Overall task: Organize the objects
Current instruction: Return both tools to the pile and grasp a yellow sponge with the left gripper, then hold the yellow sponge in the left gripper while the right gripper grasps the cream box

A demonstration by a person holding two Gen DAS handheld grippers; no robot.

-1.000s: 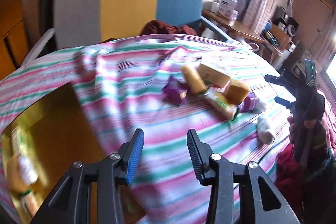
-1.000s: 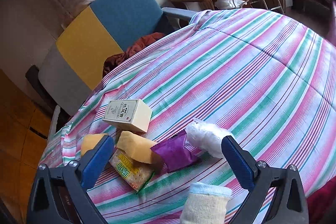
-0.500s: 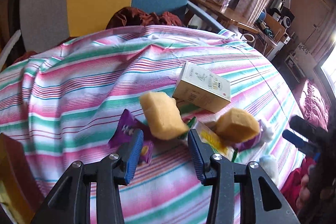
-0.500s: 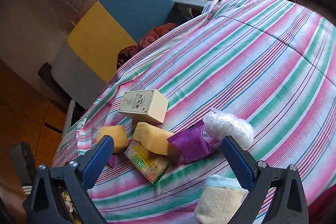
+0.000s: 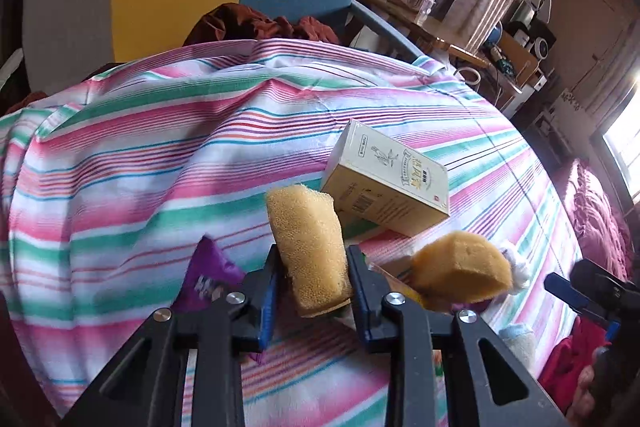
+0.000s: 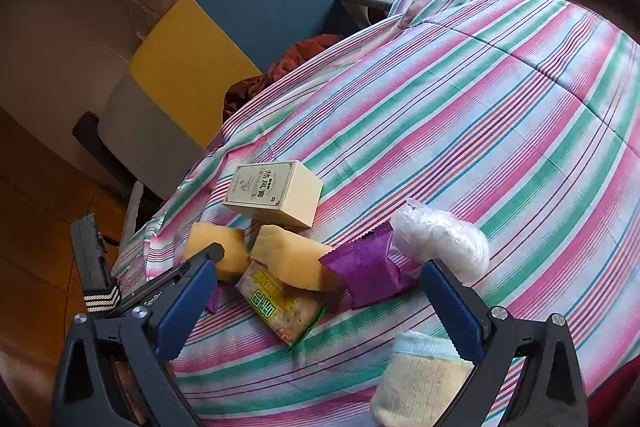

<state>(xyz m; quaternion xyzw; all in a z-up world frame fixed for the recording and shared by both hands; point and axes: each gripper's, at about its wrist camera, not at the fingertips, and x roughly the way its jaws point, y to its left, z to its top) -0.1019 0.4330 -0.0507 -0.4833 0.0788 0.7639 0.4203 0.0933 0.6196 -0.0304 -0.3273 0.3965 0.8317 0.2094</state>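
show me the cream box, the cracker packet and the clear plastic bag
cream box (image 6: 256, 183), right wrist view, on its printed top face
cracker packet (image 6: 280, 311), right wrist view, on the green lettering of its front
clear plastic bag (image 6: 440, 239), right wrist view, on the middle of its crumpled bulge

daylight from windows | fisheye-bent edges | dark corners | sharp

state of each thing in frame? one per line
left tool: shut on sponge
right tool: open, empty
sponge: gripped, on end
second sponge: lying on cracker pack
box: closed, flat on cloth
cracker pack: sealed, under sponge
purple packet: sealed, lying flat
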